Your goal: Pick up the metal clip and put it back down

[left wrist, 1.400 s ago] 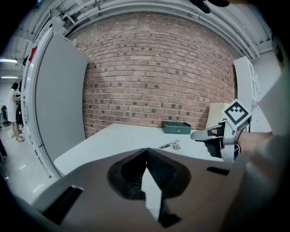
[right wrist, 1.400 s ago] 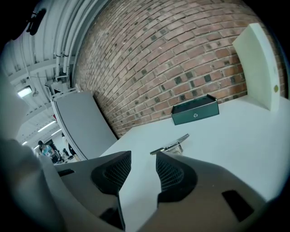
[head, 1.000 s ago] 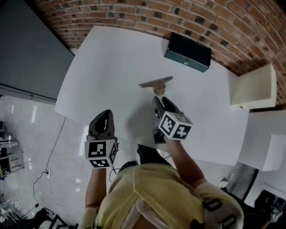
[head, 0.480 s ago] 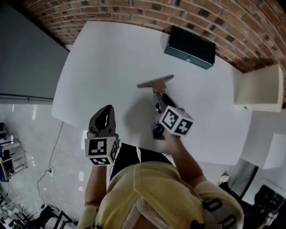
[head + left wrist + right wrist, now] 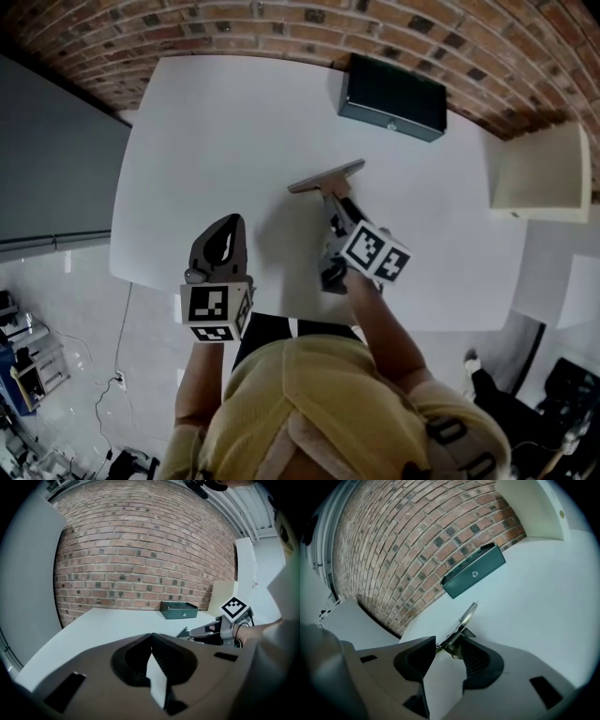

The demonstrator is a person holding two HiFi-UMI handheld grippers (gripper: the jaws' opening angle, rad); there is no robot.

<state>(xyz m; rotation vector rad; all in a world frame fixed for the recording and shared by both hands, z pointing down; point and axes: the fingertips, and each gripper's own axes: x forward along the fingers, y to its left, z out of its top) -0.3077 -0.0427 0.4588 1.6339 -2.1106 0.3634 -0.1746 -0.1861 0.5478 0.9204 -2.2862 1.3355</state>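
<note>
Clip (image 5: 326,176) is lying flat on the table (image 5: 216,141), right of centre, at 12 o'clock from the right gripper (image 5: 449,645). That gripper's jaws are standing spread, with the clip's spring end sitting between their tips; no pinch is showing yet. The left gripper (image 5: 151,638) is hovering at 7 o'clock from the clip, jaws pressed together on nothing.

Risk: closing off-centre on the sprung lever is likely to pivot or skid the clip toward the box (image 5: 391,97) at 1 o'clock. A tip-only grip risks slipping on lift.

Count: one clip, one box, one table, two grippers.
</note>
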